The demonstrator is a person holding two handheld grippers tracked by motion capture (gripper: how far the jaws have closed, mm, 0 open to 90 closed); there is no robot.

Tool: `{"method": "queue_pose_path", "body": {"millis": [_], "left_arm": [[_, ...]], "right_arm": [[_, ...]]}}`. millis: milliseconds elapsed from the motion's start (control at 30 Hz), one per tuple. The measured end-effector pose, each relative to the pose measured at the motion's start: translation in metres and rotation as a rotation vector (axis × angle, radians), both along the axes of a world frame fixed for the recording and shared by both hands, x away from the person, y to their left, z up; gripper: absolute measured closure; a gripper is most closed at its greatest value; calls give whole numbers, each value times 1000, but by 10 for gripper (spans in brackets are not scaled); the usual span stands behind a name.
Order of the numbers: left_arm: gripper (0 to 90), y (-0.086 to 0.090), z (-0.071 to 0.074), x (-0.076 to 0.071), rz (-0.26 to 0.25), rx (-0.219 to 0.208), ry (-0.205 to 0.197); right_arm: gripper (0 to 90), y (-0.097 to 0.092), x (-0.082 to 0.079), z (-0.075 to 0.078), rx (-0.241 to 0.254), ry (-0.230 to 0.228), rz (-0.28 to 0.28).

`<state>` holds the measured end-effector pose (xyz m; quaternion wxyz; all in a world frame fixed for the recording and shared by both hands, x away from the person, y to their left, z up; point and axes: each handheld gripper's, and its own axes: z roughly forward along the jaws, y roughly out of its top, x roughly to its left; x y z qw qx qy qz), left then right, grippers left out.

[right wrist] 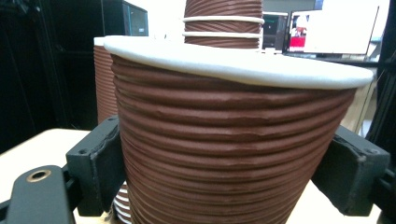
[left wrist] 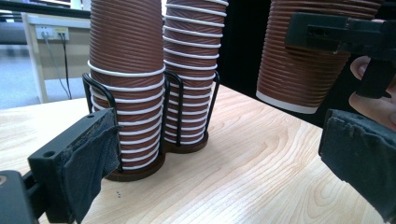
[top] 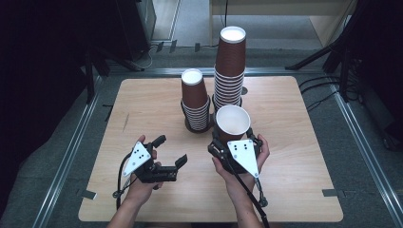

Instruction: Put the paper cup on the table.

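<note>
Pale wood-grain tabletop on grey flooring, bearing two stacks of inverted brown ribbed paper cups in a black wire rack.

Gripping an upright brown ribbed paper cup with white rim in the right gripper, jaws pressing both sides mid-wall just in front of the stacks; idling the left gripper alongside, wide open and empty. Judging the cup light, thin-walled, easily crushed; squeezing gently below the stiffer rim looking safest.

Even soft light on the counter, dark surroundings at left, soft low-resolution frames, bright blown-out background behind the close cup
</note>
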<state>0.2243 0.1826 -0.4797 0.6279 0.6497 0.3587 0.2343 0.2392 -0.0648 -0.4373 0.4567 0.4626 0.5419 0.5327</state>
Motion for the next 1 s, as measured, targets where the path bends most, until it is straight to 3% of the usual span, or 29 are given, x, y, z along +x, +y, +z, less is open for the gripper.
{"method": "queue_pose_path", "body": {"millis": [167,367,1000], "left_arm": [[0,1,0,0,2,3,-3],[0,3,1,0,5,2,-2],[0,16,-8,-2,59,22,9]], "right_arm": [[137,-4,1,-2,-65,-27,-10],[136,-14,5,-5,-104,-38,-37],[134,-60,18,-14,-99,-88,-85]]}}
